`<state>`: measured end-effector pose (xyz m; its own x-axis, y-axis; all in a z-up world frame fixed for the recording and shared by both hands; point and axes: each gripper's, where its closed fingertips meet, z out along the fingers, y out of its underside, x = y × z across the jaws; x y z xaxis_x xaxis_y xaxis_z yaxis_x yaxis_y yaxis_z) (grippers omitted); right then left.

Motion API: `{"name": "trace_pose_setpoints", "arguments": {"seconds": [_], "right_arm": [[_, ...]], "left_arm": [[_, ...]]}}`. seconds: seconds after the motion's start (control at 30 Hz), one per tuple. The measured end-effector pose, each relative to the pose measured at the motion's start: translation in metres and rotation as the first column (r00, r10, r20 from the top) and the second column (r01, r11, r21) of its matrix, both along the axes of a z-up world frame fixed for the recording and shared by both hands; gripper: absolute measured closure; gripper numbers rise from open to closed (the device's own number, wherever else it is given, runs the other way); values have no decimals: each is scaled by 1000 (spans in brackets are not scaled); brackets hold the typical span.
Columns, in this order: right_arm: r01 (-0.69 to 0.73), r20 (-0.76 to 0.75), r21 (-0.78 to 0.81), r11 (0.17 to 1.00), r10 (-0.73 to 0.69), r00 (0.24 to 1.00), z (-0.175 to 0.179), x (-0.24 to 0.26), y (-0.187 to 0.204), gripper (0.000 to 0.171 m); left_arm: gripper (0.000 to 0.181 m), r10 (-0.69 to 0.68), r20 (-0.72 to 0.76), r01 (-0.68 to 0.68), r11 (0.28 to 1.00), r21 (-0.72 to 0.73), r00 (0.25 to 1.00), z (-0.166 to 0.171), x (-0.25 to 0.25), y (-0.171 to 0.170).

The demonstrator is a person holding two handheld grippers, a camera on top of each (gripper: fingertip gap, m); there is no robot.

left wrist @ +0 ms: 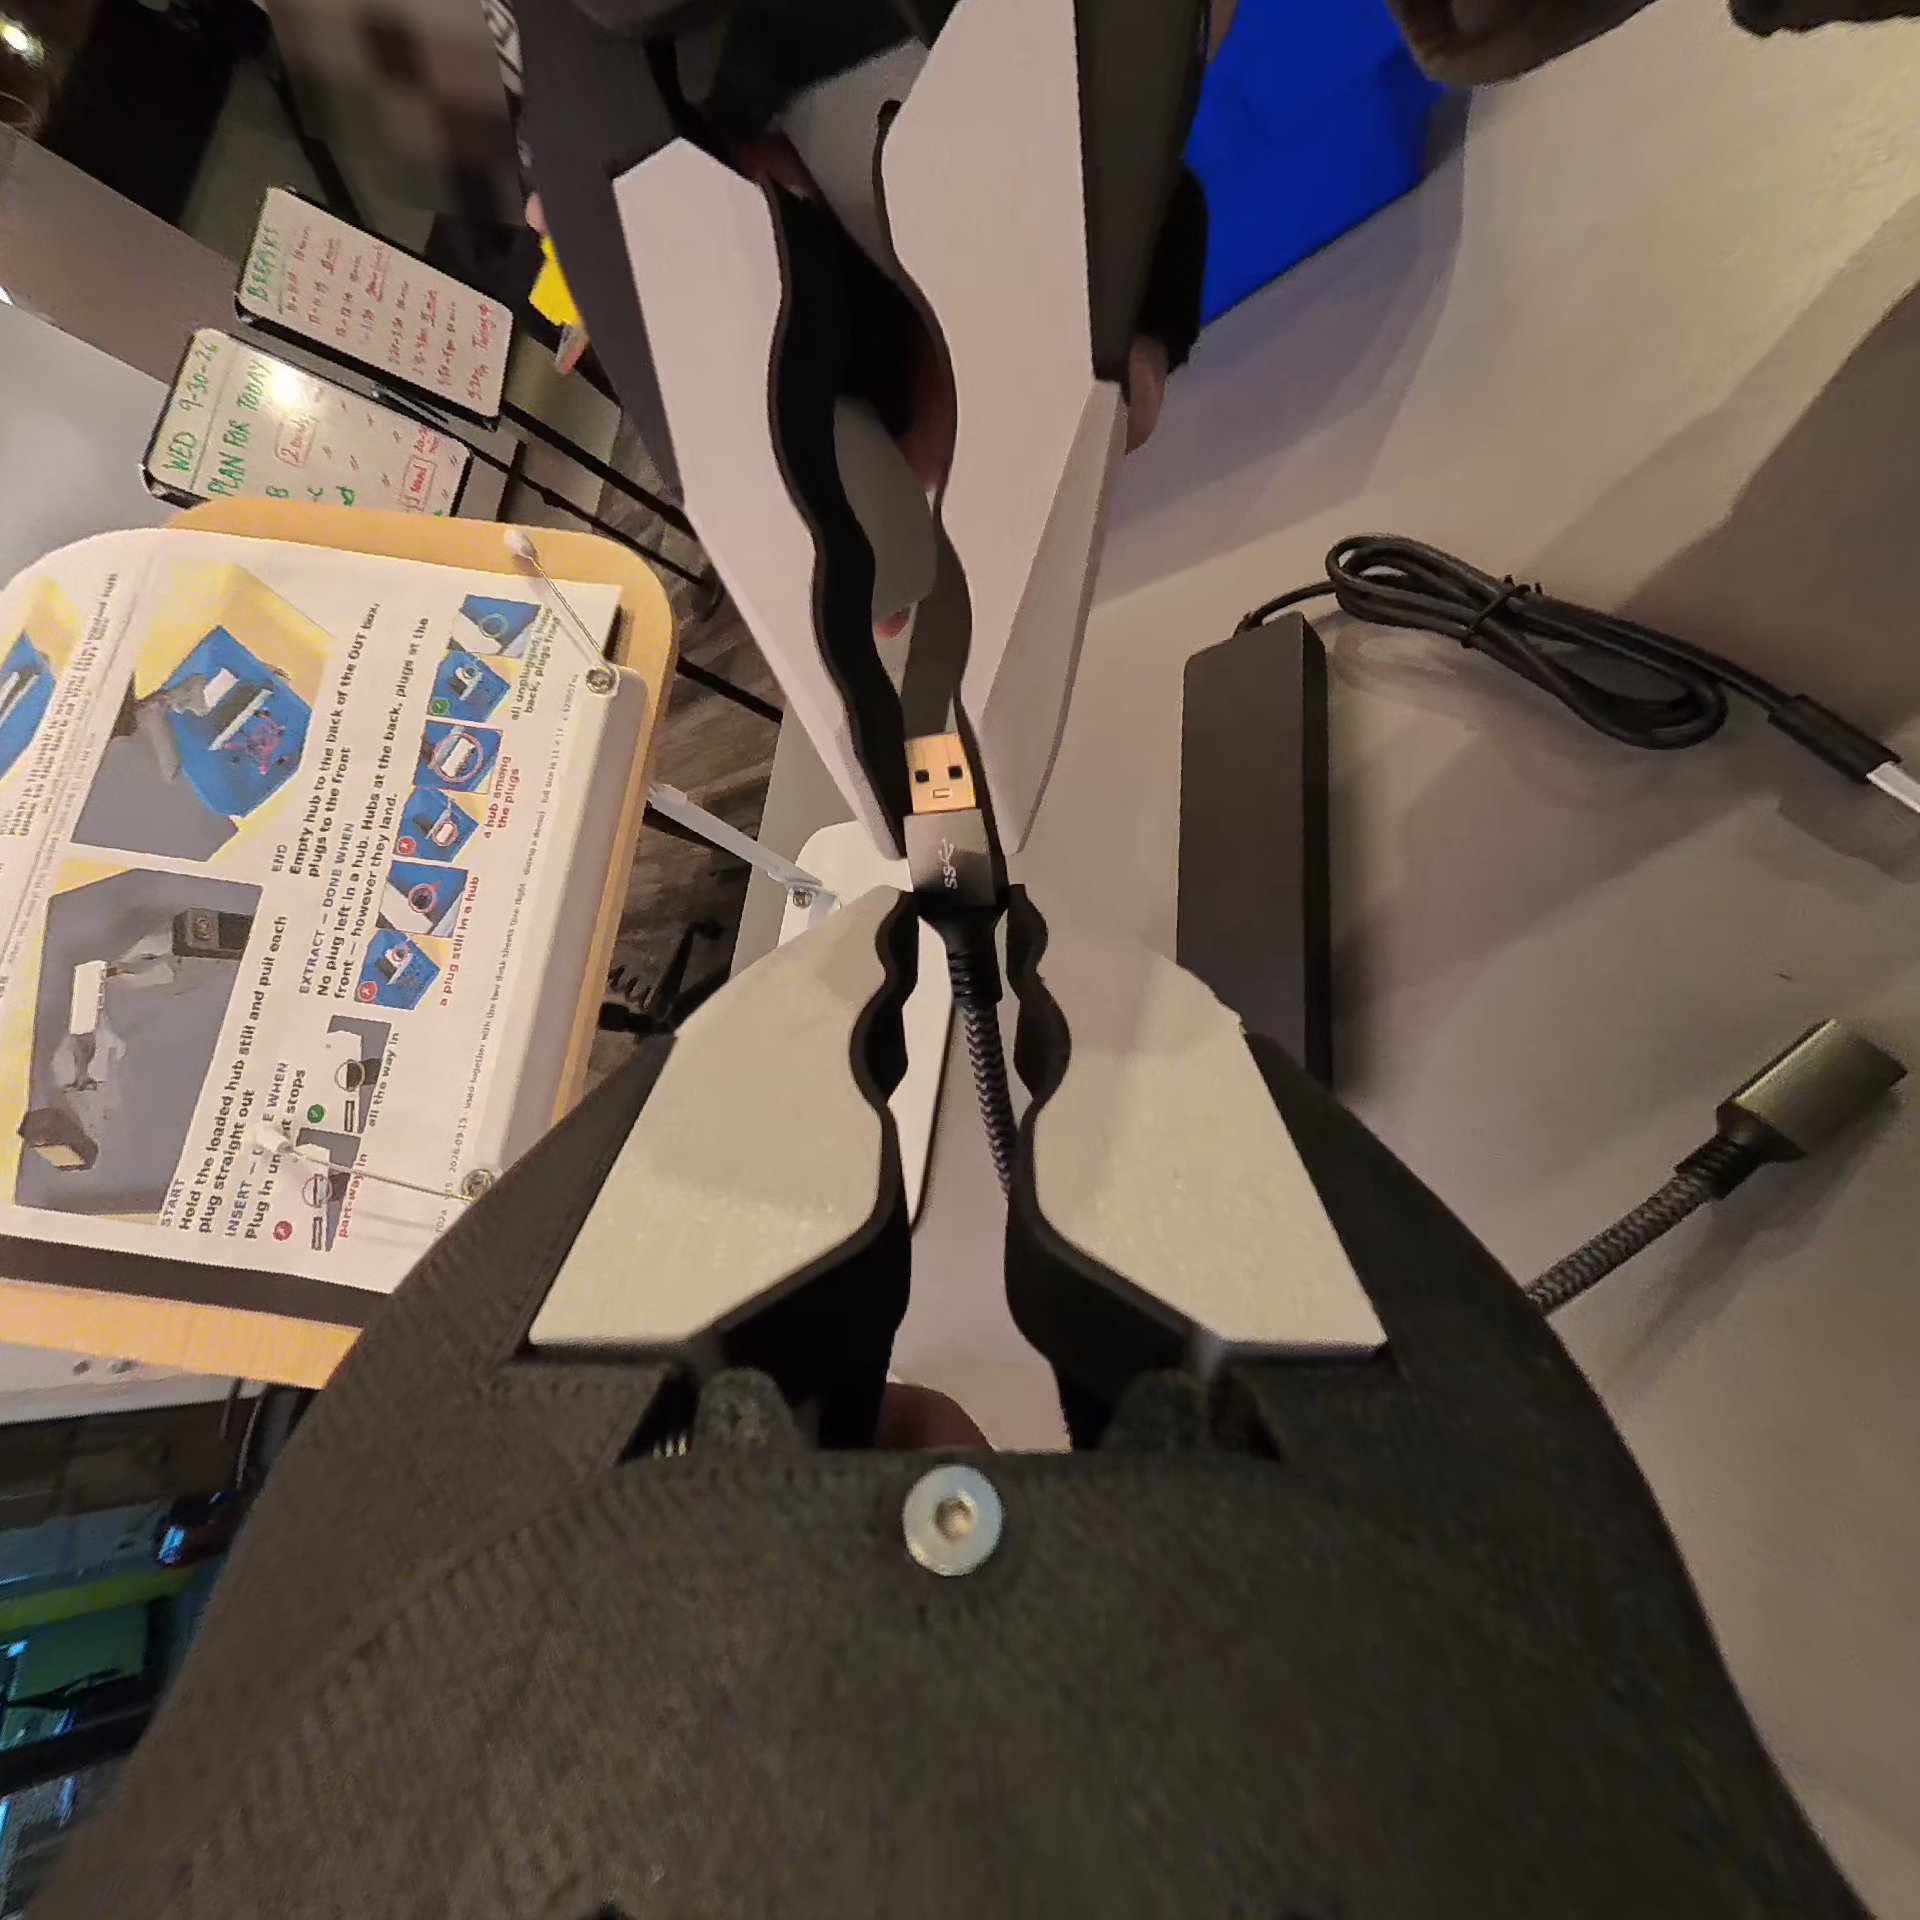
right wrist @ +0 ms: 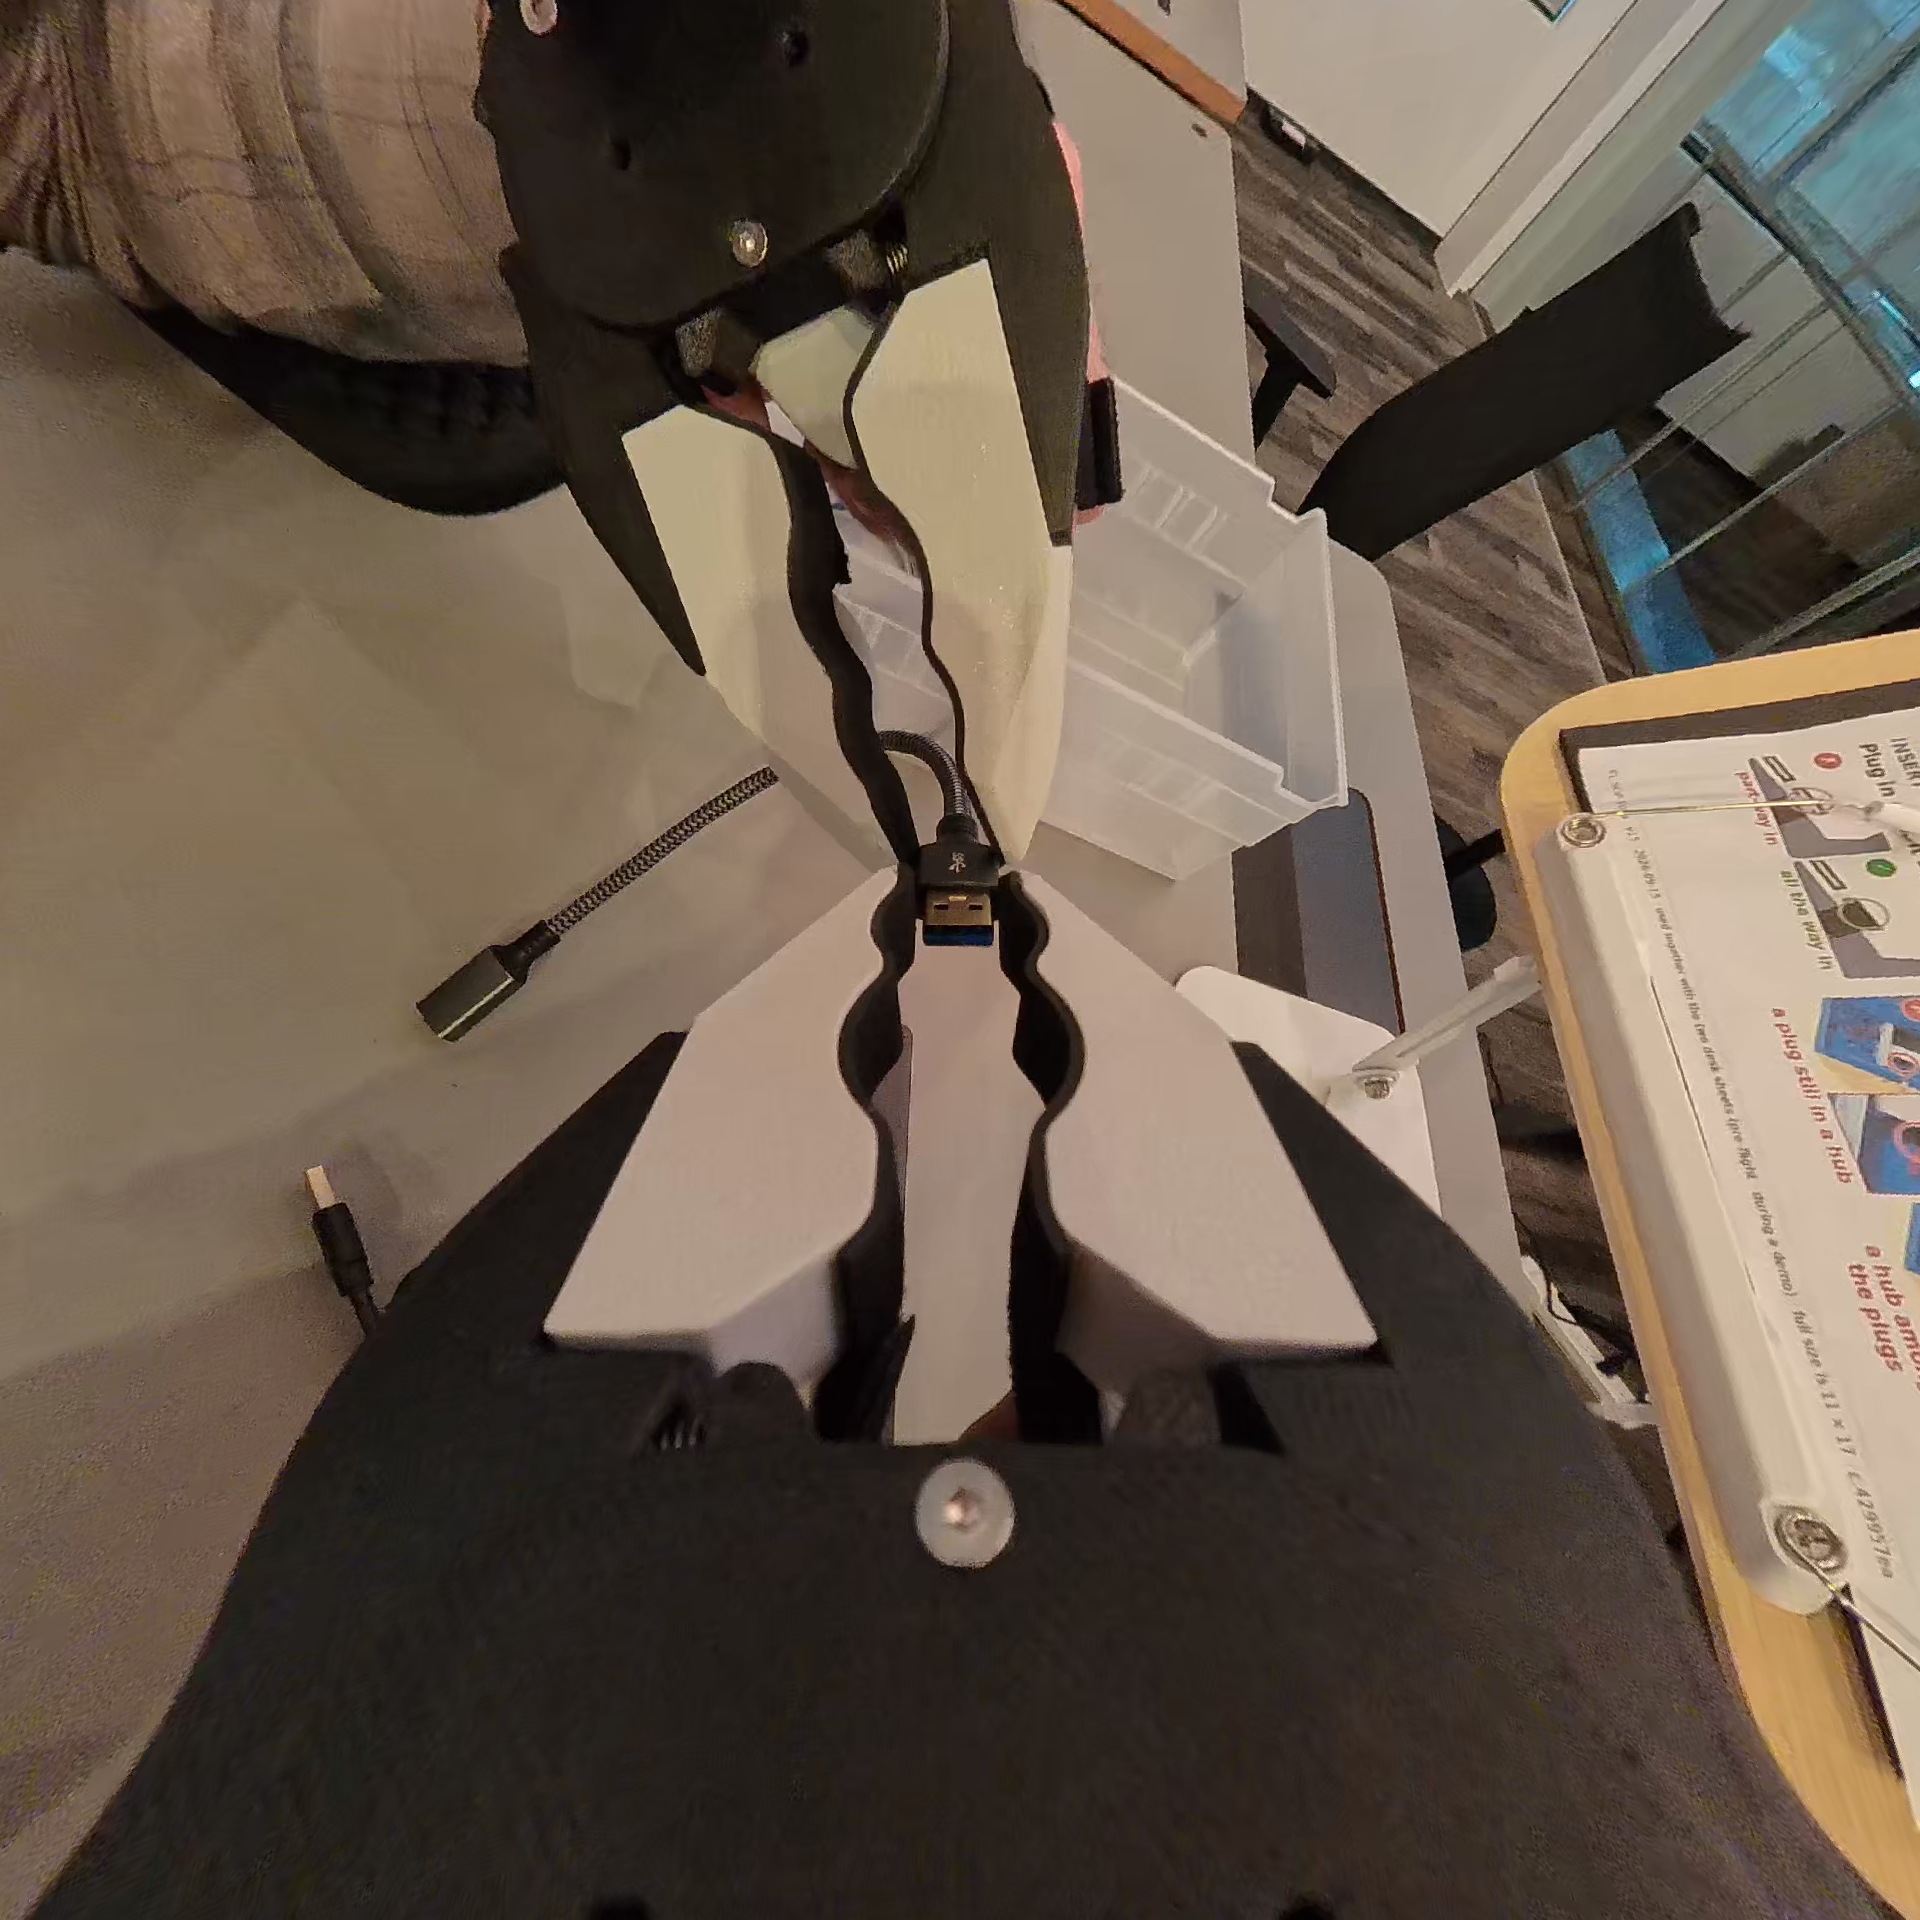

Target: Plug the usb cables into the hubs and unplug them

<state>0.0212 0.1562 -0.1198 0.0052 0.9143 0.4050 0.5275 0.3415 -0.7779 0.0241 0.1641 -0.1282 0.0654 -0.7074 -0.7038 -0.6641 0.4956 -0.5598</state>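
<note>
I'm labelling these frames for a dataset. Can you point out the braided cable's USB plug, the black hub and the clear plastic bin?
USB plug (left wrist: 940, 781): left wrist view, on its gold metal tip.
Black hub (left wrist: 1255, 821): left wrist view, on its long top face.
Clear plastic bin (right wrist: 1226, 665): right wrist view, on its side wall.

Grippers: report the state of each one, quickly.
Left gripper: closed on the grey-shelled USB plug of the braided cable.
Right gripper: closed on a flat silver-grey hub.
</note>
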Motion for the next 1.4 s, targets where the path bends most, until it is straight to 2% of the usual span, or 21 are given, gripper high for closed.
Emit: {"name": "trace_pose_setpoints", "arguments": {"seconds": [0.1, 0.2, 0.3, 0.43, 0.5, 0.6, 0.7, 0.77, 0.87, 1.07, 1.2, 1.4], "right_arm": [[-16, -42, -7, 1000, 15, 999, 8, 1, -3, 158], [-36, -89, -12, 999, 34, 995, 18, 1, -7, 158], [-51, -118, -16, 999, 49, 992, 23, 2, -10, 158], [-77, -166, -25, 997, 71, 984, 30, 1, -13, 158], [-99, -208, -33, 995, 90, 974, 38, 2, -17, 158], [-132, -276, -35, 991, 117, 954, 51, 2, -22, 158], [-167, -347, -34, 985, 145, 927, 63, 1, -28, 157], [-183, -373, -32, 983, 158, 914, 68, 0, -31, 158], [-211, -437, -35, 977, 175, 882, 79, 0, -34, 158], [-204, -424, -54, 977, 162, 891, 73, -1, -30, 158], [-207, -401, -66, 976, 164, 901, 70, 0, -31, 158], [-181, -358, -69, 981, 145, 922, 68, 0, -31, 157]], "left_arm": [[157, -7, 57, 8, 1000, -12, 998, 9, 0, 0], [131, -16, 130, 21, 999, -34, 991, 21, -5, 3], [114, -46, 231, 77, 989, -129, 972, 35, -12, 0], [128, -59, 426, 154, 969, -193, 903, 67, -38, 7], [140, -12, 516, 129, 973, -192, 856, 81, -56, 22], [141, 53, 464, 21, 988, -154, 884, 64, -69, 46], [132, 44, 388, 20, 987, -158, 921, 36, -54, 48], [128, 8, 366, 56, 985, -164, 931, 24, -39, 43], [123, -58, 408, 144, 973, -183, 911, 17, -18, 29], [120, -175, 594, 338, 925, -174, 785, 48, 5, -10], [128, -200, 700, 410, 901, -145, 685, 76, 0, -25], [149, -211, 673, 397, 908, -134, 709, 76, 3, -31]]}}
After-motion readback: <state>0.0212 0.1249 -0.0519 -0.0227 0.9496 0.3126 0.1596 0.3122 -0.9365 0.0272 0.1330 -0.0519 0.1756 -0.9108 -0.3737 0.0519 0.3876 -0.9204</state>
